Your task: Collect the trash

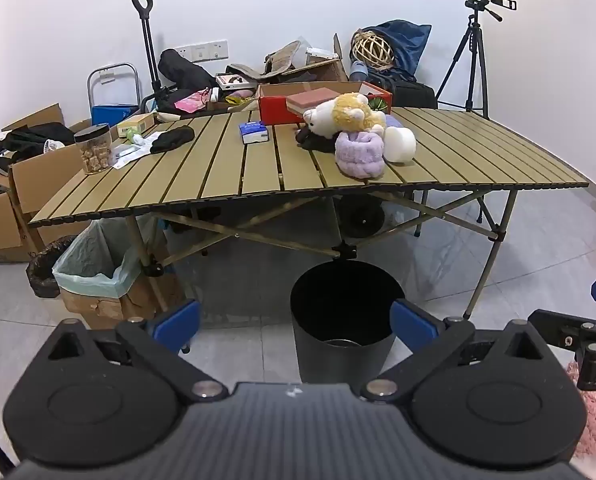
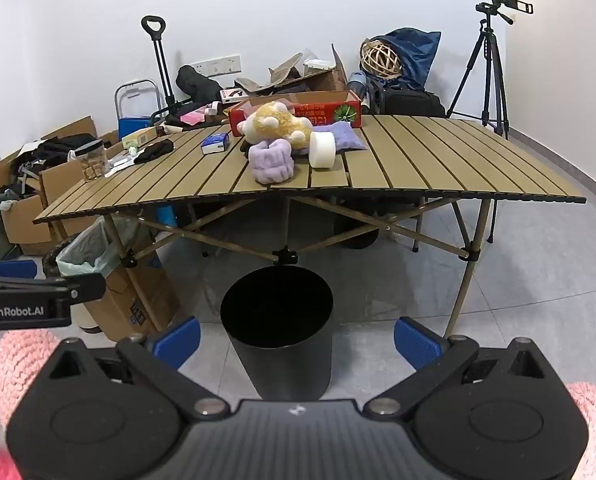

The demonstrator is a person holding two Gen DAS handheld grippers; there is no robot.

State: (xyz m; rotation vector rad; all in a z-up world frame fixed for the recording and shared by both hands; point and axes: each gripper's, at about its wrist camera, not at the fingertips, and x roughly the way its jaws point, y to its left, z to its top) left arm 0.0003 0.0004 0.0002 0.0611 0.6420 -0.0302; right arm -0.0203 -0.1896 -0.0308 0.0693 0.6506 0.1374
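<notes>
Right now I hold both the left gripper (image 1: 293, 326) and right gripper (image 2: 295, 338) wide and empty — the black trash bin (image 1: 344, 320) stands on the floor below the table (image 1: 458, 148), near its front edge.

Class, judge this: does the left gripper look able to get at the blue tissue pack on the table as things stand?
Probably not yet: the open left gripper hangs low, short of the table, with the tissue pack mid-table beyond.

Left hand-held gripper (image 1: 293, 326) and right hand-held gripper (image 2: 298, 338) gape, side by side.
</notes>
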